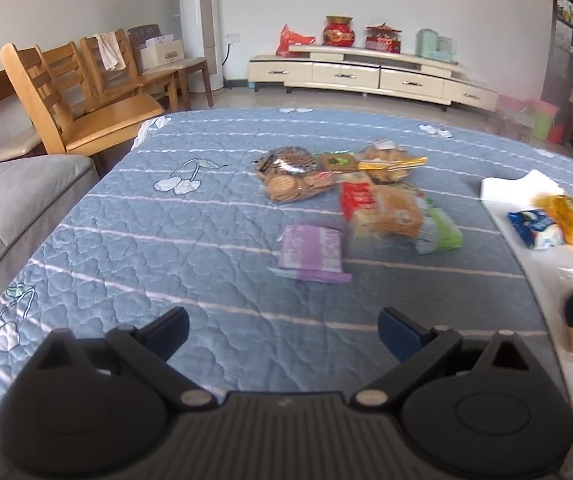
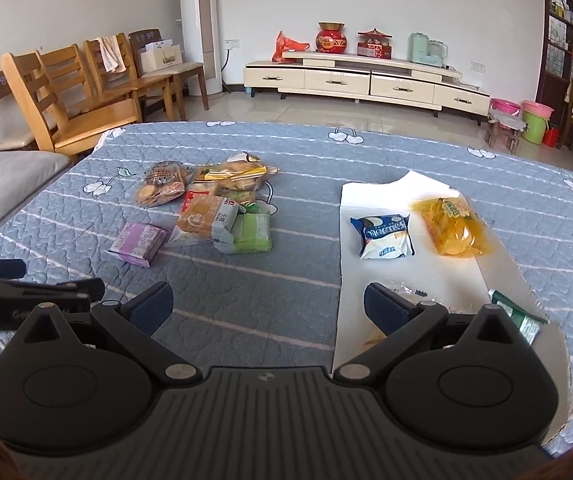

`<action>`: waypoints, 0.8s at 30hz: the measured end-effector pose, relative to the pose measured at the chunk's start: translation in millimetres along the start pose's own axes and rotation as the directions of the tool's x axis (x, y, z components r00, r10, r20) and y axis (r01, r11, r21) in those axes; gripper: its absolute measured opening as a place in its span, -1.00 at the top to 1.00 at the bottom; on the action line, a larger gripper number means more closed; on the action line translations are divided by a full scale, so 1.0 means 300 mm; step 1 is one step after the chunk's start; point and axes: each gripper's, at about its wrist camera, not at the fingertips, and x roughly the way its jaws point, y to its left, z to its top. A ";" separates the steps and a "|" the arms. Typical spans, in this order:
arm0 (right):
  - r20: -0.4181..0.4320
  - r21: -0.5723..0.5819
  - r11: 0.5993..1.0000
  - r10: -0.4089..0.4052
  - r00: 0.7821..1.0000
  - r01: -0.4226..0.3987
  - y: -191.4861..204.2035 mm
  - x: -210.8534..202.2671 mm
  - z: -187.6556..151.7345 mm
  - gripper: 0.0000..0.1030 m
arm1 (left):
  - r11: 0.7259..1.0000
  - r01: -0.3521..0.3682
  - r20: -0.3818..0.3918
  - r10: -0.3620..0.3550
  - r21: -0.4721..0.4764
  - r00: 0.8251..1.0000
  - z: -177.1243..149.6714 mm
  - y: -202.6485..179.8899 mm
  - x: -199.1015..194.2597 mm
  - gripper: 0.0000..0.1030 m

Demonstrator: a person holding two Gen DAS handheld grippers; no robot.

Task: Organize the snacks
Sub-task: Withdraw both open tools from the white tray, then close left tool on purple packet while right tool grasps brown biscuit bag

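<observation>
Two grippers: left gripper (image 1: 284,326) and right gripper (image 2: 268,302), both spread, empty.
Pile: snack packets (image 2: 206,208), mid quilt (image 2: 246,300).
White sheet (image 2: 370,280): blue packet (image 2: 384,236), yellow packet (image 2: 454,226).

Soft, even daylight — no hard shadows; the left wrist view is motion-blurred, the right sharper, both bowed and dark-cornered at their edges.
</observation>
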 end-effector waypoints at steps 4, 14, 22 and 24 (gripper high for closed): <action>-0.004 0.018 1.000 0.001 1.000 -0.001 -0.008 0.012 -0.015 -1.00 | 1.000 0.002 -0.001 -0.002 0.021 1.000 0.045 0.001 0.072 -0.94; -0.013 0.057 0.998 -0.006 1.000 0.007 -0.033 0.041 -0.016 -1.00 | 0.992 0.018 -0.047 -0.013 0.124 0.999 0.111 -0.039 0.269 -0.62; -0.028 0.029 0.999 0.021 0.999 -0.020 0.011 0.147 0.044 -1.00 | 0.998 0.055 -0.047 -0.053 0.041 0.997 0.096 0.017 0.281 -0.07; -0.028 0.027 0.999 0.034 0.999 -0.033 0.037 0.195 0.077 -1.00 | 0.999 0.039 -0.044 -0.037 0.035 0.998 0.093 0.032 0.264 0.06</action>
